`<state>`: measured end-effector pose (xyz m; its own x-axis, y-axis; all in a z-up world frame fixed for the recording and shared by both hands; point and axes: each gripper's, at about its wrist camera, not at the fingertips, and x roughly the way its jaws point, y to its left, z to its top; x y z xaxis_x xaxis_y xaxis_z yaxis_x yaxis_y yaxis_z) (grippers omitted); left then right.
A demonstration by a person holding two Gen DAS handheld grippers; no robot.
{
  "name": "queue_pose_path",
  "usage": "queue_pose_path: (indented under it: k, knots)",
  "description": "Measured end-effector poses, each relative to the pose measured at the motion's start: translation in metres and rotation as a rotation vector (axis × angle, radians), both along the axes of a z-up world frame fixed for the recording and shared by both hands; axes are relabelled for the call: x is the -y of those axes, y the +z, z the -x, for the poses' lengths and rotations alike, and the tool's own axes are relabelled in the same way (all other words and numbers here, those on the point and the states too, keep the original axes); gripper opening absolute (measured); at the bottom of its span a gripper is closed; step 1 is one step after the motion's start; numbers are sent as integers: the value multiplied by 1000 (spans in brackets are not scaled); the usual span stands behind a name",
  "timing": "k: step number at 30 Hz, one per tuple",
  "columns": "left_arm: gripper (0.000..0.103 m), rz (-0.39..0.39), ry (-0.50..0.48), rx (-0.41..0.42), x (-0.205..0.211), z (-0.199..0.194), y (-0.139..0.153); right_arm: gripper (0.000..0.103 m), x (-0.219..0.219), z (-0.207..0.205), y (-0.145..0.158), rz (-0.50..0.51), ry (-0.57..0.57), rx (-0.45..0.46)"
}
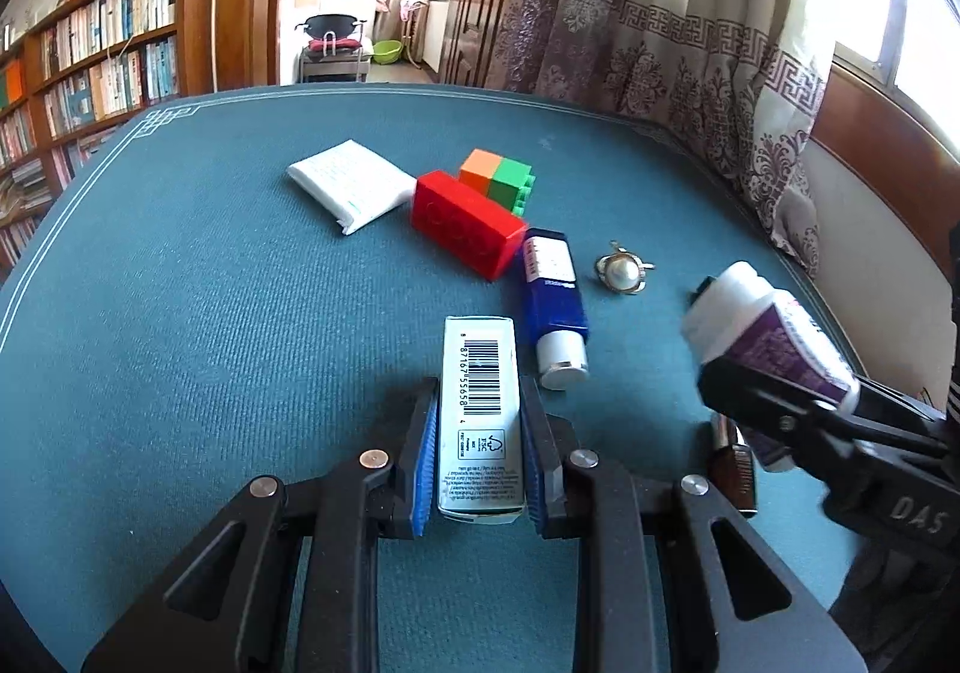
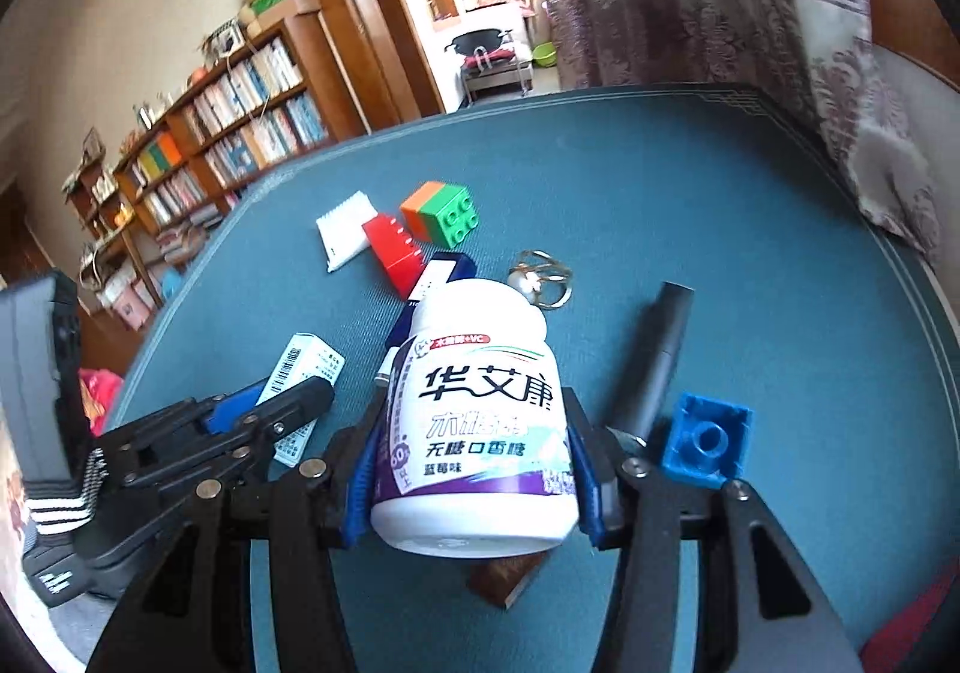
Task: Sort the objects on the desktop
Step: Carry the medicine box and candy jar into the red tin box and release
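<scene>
My left gripper (image 1: 480, 403) is shut on a small pale carton with a barcode (image 1: 478, 415), held just above the blue-green table (image 1: 210, 313); it also shows in the right wrist view (image 2: 303, 391). My right gripper (image 2: 471, 421) is shut on a white gum bottle with a purple label (image 2: 474, 415), lifted above the table; it shows at the right of the left wrist view (image 1: 762, 337). On the table lie a red brick (image 1: 465, 223), an orange-green brick (image 1: 498, 178), a tissue pack (image 1: 351, 184), a blue tube (image 1: 552, 301) and a pearl brooch (image 1: 621, 271).
A dark grey pen (image 2: 657, 361), a blue brick (image 2: 708, 442) and a brown block (image 2: 507, 574) lie near my right gripper. A curtain (image 1: 690, 60) hangs along the table's far right edge. A bookshelf (image 1: 90, 60) stands at the left.
</scene>
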<state>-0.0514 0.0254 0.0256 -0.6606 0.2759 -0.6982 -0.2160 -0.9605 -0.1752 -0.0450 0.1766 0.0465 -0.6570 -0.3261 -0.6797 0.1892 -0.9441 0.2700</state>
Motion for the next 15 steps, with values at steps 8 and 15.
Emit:
queue_pose_path:
  k: [8, 15]
  knots:
    - [26, -6, -61, -21, -17, -13, 9, 56, -29, -44, 21, 30, -86, -45]
    - [26, 3, -138, -32, -41, -29, 15, 56, -68, -87, 35, 39, -180, -80]
